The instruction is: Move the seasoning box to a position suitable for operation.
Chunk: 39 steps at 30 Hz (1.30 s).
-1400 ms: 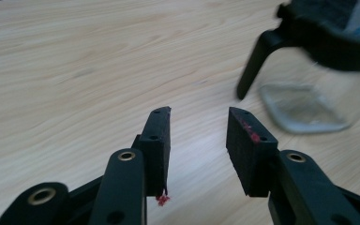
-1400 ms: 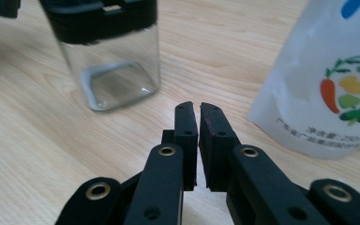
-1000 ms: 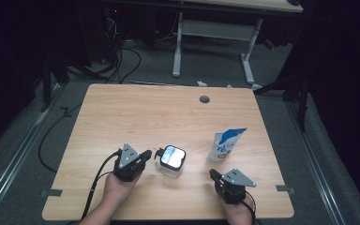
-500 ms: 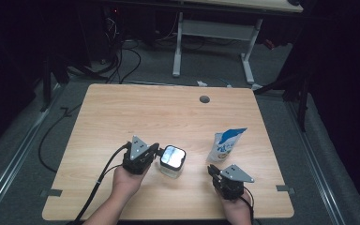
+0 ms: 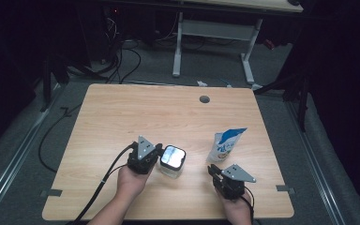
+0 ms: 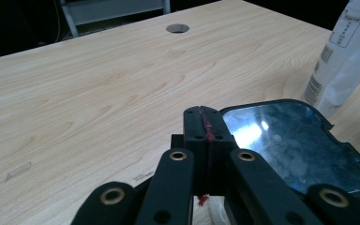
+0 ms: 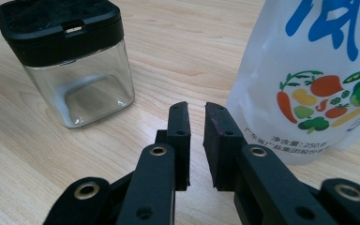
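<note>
A clear square jar with a black lid (image 5: 172,160) stands at the front middle of the wooden table (image 5: 168,117). My left gripper (image 5: 158,157) sits just left of it, touching or nearly touching the lid. In the left gripper view the jaws are pressed together with nothing between them, their tips (image 6: 205,123) right beside the glossy lid (image 6: 290,145). A white and blue stand-up pouch (image 5: 226,144) is upright to the jar's right. My right gripper (image 5: 212,170) rests in front of the pouch, its jaws (image 7: 196,123) a narrow gap apart and empty, between the jar (image 7: 70,61) and the pouch (image 7: 323,79).
A round cable hole (image 5: 204,99) is in the table near its far edge. Tape marks (image 5: 50,192) lie at the front corners. Desk legs and cables stand on the dark floor beyond the table. The far half of the tabletop is bare wood.
My left gripper has slid right and a little forward until its tips reached the jar's lid. The right gripper has edged slightly forward. Jar and pouch have stayed put.
</note>
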Each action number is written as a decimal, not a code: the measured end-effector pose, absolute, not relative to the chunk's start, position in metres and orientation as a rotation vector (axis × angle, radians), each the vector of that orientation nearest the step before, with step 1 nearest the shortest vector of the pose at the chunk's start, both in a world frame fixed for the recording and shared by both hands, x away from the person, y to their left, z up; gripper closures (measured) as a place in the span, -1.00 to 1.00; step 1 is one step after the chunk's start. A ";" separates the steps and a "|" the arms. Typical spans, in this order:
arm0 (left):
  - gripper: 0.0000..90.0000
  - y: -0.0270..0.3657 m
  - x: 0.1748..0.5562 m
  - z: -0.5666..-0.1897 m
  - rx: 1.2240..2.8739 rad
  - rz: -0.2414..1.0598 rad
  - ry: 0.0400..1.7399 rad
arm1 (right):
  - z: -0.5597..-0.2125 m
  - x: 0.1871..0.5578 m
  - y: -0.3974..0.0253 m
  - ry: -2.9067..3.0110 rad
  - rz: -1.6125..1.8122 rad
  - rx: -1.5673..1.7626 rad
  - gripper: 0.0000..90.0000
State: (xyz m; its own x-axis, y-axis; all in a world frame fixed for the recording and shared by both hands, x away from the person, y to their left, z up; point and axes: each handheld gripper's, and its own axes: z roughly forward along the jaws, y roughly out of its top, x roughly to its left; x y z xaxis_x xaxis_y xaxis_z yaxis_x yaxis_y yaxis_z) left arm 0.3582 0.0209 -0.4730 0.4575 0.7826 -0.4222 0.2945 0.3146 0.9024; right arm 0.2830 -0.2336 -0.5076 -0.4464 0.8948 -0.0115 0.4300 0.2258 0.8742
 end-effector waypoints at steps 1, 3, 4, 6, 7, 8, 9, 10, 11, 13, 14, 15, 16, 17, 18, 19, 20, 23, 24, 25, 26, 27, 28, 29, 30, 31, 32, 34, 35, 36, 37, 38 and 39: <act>1.00 0.021 0.358 -0.473 1.262 0.429 1.102 | -0.508 0.283 -0.233 1.980 1.154 1.213 0.79; 1.00 0.021 0.356 -0.474 1.261 0.432 1.097 | -0.508 0.283 -0.233 1.982 1.154 1.215 0.79; 1.00 0.021 0.356 -0.474 1.262 0.433 1.096 | -0.508 0.283 -0.232 1.981 1.156 1.217 0.79; 1.00 0.022 0.356 -0.474 1.263 0.431 1.097 | -0.508 0.283 -0.232 1.982 1.157 1.213 0.78; 1.00 0.022 0.356 -0.474 1.262 0.429 1.098 | -0.508 0.283 -0.232 1.984 1.157 1.213 0.77; 1.00 0.022 0.355 -0.474 1.261 0.428 1.100 | -0.508 0.283 -0.232 1.982 1.160 1.217 0.76; 1.00 0.022 0.355 -0.474 1.263 0.431 1.098 | -0.507 0.283 -0.232 1.985 1.163 1.209 0.73; 1.00 0.022 0.355 -0.474 1.263 0.433 1.098 | -0.507 0.283 -0.232 1.988 1.165 1.206 0.71; 1.00 0.022 0.355 -0.474 1.262 0.433 1.098 | -0.507 0.283 -0.231 1.990 1.166 1.203 0.70; 1.00 0.022 0.355 -0.474 1.259 0.434 1.100 | -0.507 0.283 -0.232 1.992 1.169 1.198 0.70; 1.00 0.022 0.355 -0.474 1.253 0.430 1.102 | -0.507 0.282 -0.232 1.991 1.173 1.198 0.70; 1.00 0.022 0.355 -0.474 1.249 0.425 1.106 | -0.507 0.282 -0.232 1.992 1.173 1.199 0.70; 1.00 0.023 0.355 -0.474 1.245 0.419 1.110 | -0.506 0.282 -0.232 1.992 1.174 1.196 0.70; 1.00 0.023 0.355 -0.474 1.243 0.417 1.112 | -0.506 0.282 -0.232 1.993 1.174 1.195 0.73; 1.00 0.023 0.355 -0.474 1.244 0.418 1.112 | -0.506 0.282 -0.232 1.995 1.170 1.191 0.76; 1.00 0.023 0.355 -0.474 1.243 0.420 1.112 | -0.506 0.281 -0.232 1.995 1.165 1.192 0.80; 1.00 0.023 0.355 -0.474 1.243 0.423 1.110 | -0.506 0.281 -0.232 1.994 1.162 1.190 0.83; 1.00 0.022 0.354 -0.474 1.244 0.427 1.109 | -0.507 0.281 -0.232 2.007 1.166 1.188 0.91; 1.00 0.022 0.354 -0.474 1.244 0.429 1.108 | -0.507 0.281 -0.233 2.012 1.167 1.185 0.92; 1.00 0.022 0.354 -0.474 1.244 0.431 1.106 | -0.507 0.281 -0.232 2.014 1.168 1.187 0.92; 1.00 0.022 0.354 -0.475 1.244 0.434 1.105 | -0.508 0.281 -0.232 2.015 1.169 1.186 0.92; 1.00 0.022 0.353 -0.475 1.244 0.436 1.105 | -0.508 0.281 -0.232 2.016 1.169 1.185 0.92; 1.00 0.022 0.353 -0.475 1.239 0.436 1.105 | -0.508 0.281 -0.232 2.016 1.167 1.182 0.92; 1.00 0.022 0.353 -0.475 1.239 0.438 1.103 | -0.508 0.281 -0.231 2.017 1.168 1.180 0.92; 1.00 0.022 0.353 -0.475 1.241 0.440 1.103 | -0.508 0.281 -0.231 2.017 1.168 1.176 0.92; 1.00 0.022 0.353 -0.475 1.241 0.440 1.101 | -0.508 0.281 -0.230 2.018 1.169 1.174 0.92; 1.00 0.022 0.353 -0.475 1.241 0.440 1.100 | -0.508 0.281 -0.230 2.020 1.167 1.177 0.93; 1.00 0.022 0.353 -0.476 1.240 0.441 1.099 | -0.508 0.281 -0.229 2.024 1.166 1.171 0.93; 1.00 0.022 0.353 -0.476 1.239 0.442 1.098 | -0.508 0.281 -0.229 2.025 1.166 1.172 0.93; 1.00 0.022 0.353 -0.476 1.239 0.443 1.097 | -0.509 0.281 -0.229 2.025 1.169 1.169 0.93; 1.00 0.022 0.353 -0.476 1.238 0.443 1.097 | -0.509 0.281 -0.228 2.026 1.169 1.167 0.93; 1.00 0.022 0.353 -0.476 1.236 0.443 1.096 | -0.509 0.281 -0.228 2.028 1.165 1.165 0.93; 1.00 0.022 0.353 -0.476 1.234 0.442 1.096 | -0.509 0.280 -0.228 2.030 1.165 1.164 0.93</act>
